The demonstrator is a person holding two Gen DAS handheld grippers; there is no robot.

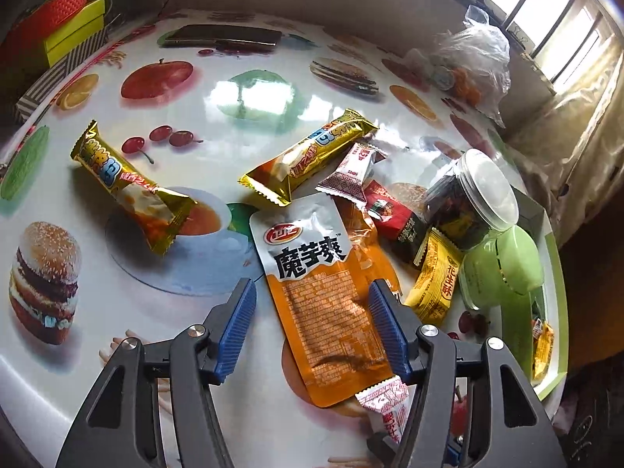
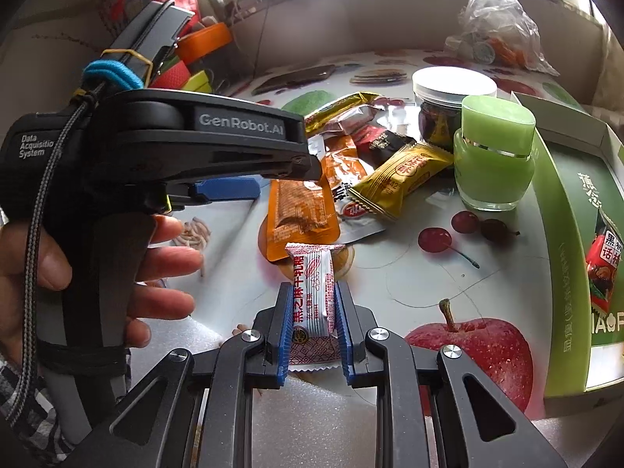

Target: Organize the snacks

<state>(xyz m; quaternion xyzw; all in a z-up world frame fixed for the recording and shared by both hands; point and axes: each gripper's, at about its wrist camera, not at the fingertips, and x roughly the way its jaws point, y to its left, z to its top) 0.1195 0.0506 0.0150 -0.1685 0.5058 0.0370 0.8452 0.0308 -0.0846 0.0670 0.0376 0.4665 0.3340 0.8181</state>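
— Room on the bench?

— Plenty on its left half, past two gold bars. The right side is crowded: jar, green pot, and a green box along the edge.

— Left gripper?

— Jaws apart, straddling the orange pouch lying flat, silver top pointing away. The pads seem clear of it, though the right one is hard to judge.

— Right gripper?

— Jaws clamped on a white-and-red candy, held lengthwise just above the bench, near the pouch's lower end.
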